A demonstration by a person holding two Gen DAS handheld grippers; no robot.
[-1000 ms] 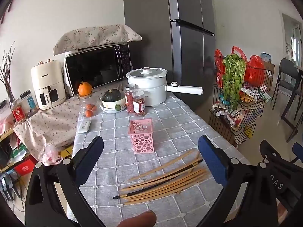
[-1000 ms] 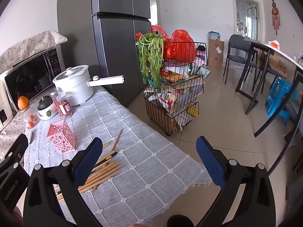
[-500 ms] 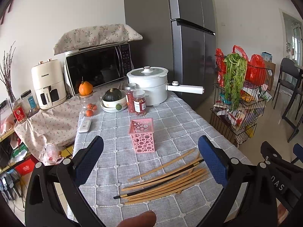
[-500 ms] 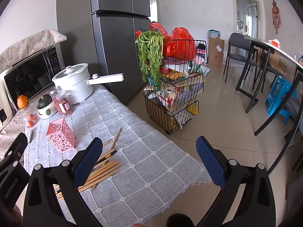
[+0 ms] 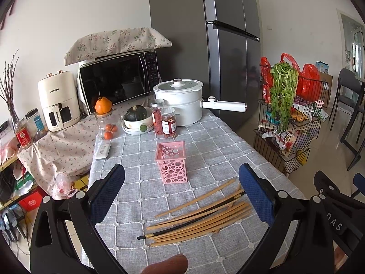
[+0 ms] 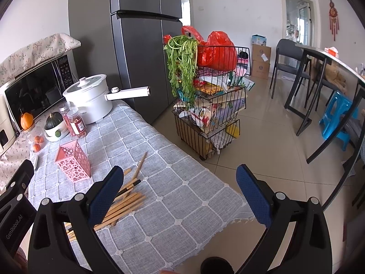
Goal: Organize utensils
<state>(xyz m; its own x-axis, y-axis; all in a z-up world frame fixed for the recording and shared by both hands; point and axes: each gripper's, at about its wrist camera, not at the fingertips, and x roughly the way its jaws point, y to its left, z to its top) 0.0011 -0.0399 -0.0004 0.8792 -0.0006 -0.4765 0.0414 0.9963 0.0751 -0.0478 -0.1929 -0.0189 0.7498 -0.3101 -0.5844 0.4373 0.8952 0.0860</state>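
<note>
Several wooden chopsticks (image 5: 200,219) and one black chopstick (image 5: 191,214) lie in a loose pile on the grey checked tablecloth (image 5: 141,159). A pink perforated utensil holder (image 5: 172,161) stands upright just behind them. My left gripper (image 5: 180,194) is open and empty, above the pile. My right gripper (image 6: 180,194) is open and empty, over the table's right edge, with the chopsticks (image 6: 123,203) by its left finger and the holder (image 6: 73,159) further left.
A white pot with a long handle (image 5: 182,105), two jars (image 5: 166,123), a bowl with a squash (image 5: 136,121) and a remote (image 5: 102,151) stand at the table's far end. A wire rack with greens (image 6: 209,105) stands on the floor to the right.
Both grippers have drifted slightly; the right wrist view has shifted a little to the left. Nothing on the table has moved.
</note>
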